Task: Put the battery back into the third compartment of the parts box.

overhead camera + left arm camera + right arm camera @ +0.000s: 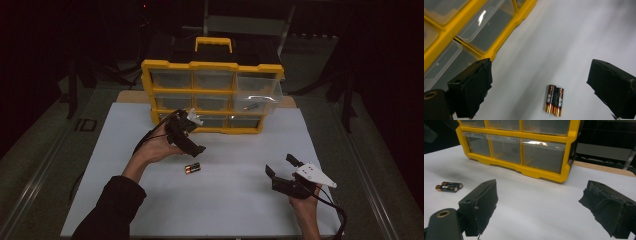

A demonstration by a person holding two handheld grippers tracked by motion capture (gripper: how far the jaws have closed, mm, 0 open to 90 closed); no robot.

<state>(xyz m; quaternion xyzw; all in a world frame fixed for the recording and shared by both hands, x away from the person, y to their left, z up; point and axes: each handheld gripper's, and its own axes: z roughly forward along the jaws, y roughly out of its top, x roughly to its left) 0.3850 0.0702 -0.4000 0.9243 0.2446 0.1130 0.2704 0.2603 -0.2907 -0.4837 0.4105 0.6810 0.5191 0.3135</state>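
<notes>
Left gripper (541,82) jaws cropped at frame bottom, wide above batteries (554,100).

Two batteries (192,168) — black-and-copper, side by side, flat on table.

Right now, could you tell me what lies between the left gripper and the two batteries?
Nothing: in the left gripper view, only bare white tabletop separates the open left gripper from the batteries.

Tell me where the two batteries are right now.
In the high view the two batteries lie side by side on the white table, just below the left gripper and in front of the yellow drawer organizer.
</notes>
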